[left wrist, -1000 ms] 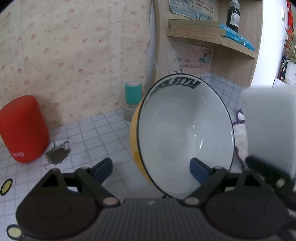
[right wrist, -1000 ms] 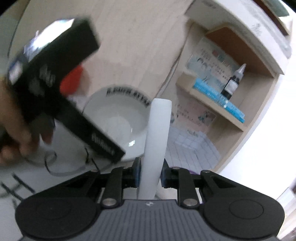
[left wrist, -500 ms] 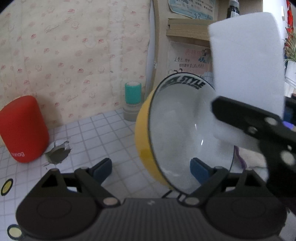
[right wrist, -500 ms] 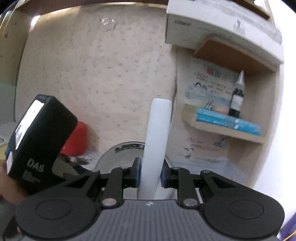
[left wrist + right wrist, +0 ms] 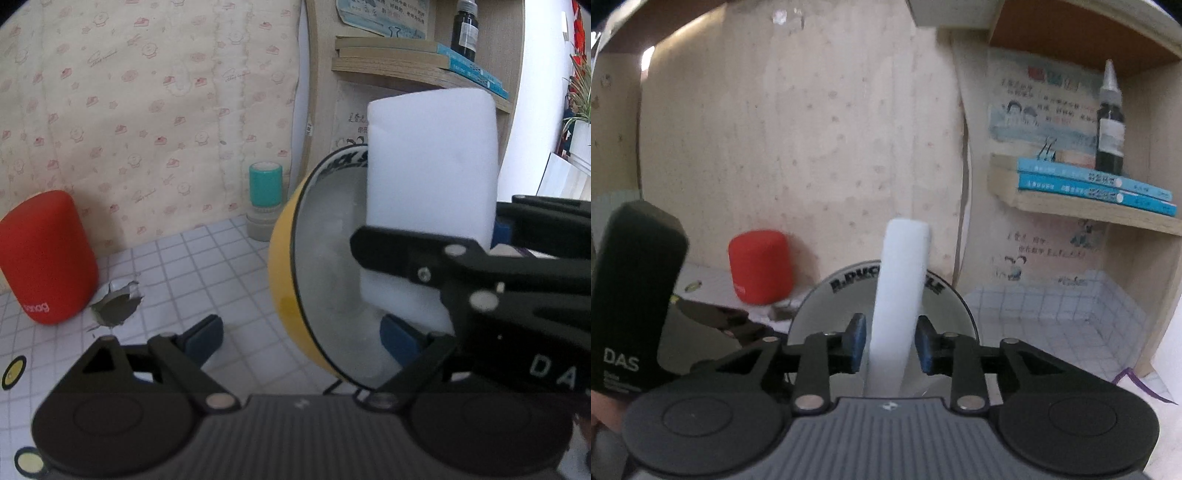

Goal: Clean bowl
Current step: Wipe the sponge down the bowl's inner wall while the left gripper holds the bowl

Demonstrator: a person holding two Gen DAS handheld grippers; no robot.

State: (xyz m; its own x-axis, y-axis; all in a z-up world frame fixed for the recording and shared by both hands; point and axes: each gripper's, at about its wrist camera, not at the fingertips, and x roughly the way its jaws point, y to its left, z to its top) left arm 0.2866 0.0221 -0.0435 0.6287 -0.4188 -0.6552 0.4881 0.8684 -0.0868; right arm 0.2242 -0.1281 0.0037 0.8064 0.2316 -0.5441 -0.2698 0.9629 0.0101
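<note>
1. The left gripper (image 5: 301, 334) holds its fingers (image 5: 205, 334) spread wide, straddling the lower rim of the yellow bowl (image 5: 284, 266), which stands tipped on its side on the tiled counter (image 5: 192, 273), white interior facing right; one blue pad sits outside the bowl, the other inside. Whether either pad touches the rim cannot be told.
2. The right gripper (image 5: 891, 343) has its fingers (image 5: 857, 341) clenched on a white sponge (image 5: 899, 295), which stands upright between the blue pads.
3. In the left wrist view, the sponge (image 5: 430, 192) fills the bowl's mouth, its lower part inside the white interior.
4. From the right wrist view, the bowl (image 5: 849, 306) sits directly behind the sponge, black lettering on its rim.
5. A red cylinder (image 5: 44, 258) and a teal-capped container (image 5: 264, 199) stand on the counter near the wall.
</note>
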